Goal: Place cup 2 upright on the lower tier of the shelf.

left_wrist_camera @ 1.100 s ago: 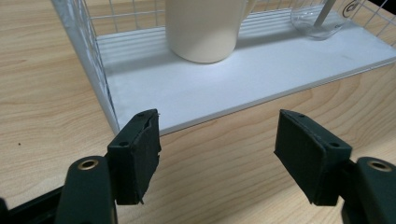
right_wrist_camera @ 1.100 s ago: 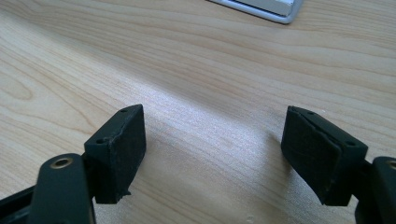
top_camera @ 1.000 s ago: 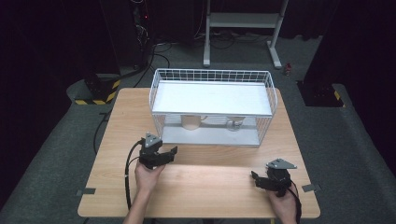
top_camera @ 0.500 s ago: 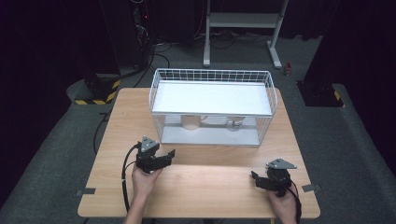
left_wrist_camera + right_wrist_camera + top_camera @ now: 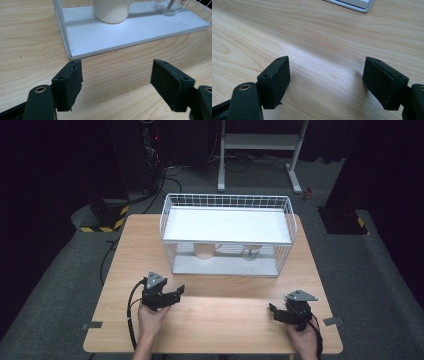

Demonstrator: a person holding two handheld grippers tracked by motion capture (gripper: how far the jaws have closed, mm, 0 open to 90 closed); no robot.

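Your desk (image 5: 225, 320) of pale wood carries a white wire rack (image 5: 227, 215) at its far middle, with a solid white shelf on top and a white tray floor below. On that lower floor stand a cream cup (image 5: 203, 251) towards the left and a small clear glass (image 5: 251, 253) to its right, apart from each other and both under the top shelf. In the left gripper view the cup (image 5: 111, 10) sits on the tray just beyond the near left corner post, and the glass (image 5: 168, 6) stands farther right. Your left hand-held gripper (image 5: 176, 292) hovers over the desk in front of the rack's left end, pointing towards it; its jaws have just been opening and now stand apart with bare wood between them, well short of the cup. Your right hand-held gripper (image 5: 272, 310) rests near the desk's front right corner, well apart from the rack, jaws parted wide with wood grain between them and gripping nothing.
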